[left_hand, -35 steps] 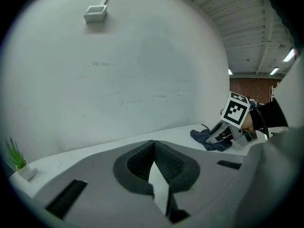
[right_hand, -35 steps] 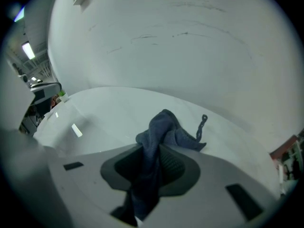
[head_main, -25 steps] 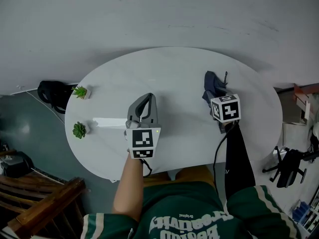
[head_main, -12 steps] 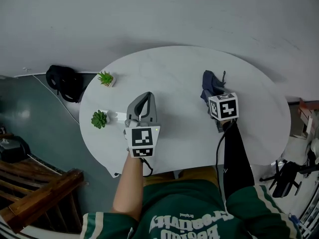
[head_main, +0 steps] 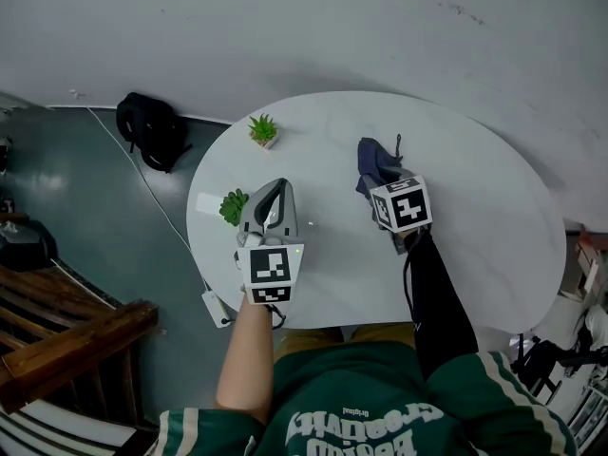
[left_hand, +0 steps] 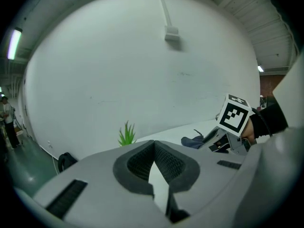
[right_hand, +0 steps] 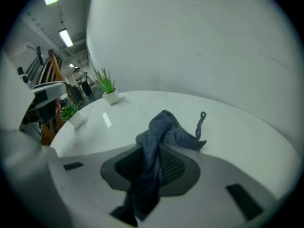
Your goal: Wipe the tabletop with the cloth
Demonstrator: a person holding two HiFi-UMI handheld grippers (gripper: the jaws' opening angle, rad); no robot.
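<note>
A dark blue cloth (head_main: 374, 162) is bunched on the white oval tabletop (head_main: 475, 217), right of its middle. My right gripper (head_main: 378, 186) is shut on the cloth. In the right gripper view the cloth (right_hand: 164, 132) runs out between the pads and its far end rests on the table. My left gripper (head_main: 279, 188) hovers over the table's left part, shut with nothing in it. In the left gripper view its pads (left_hand: 142, 163) meet at the tips, and the right gripper's marker cube (left_hand: 233, 115) and the cloth (left_hand: 192, 140) show at the right.
Two small potted plants stand at the table's left: one (head_main: 262, 128) near the far edge, one (head_main: 233, 206) just left of my left gripper. A black bag (head_main: 152, 129) lies on the floor beyond. Wooden furniture (head_main: 66, 340) is at lower left.
Both grippers have shifted left over the table, the right one taking the cloth with it. The left gripper is now close to the nearer plant. The head view has turned left.
</note>
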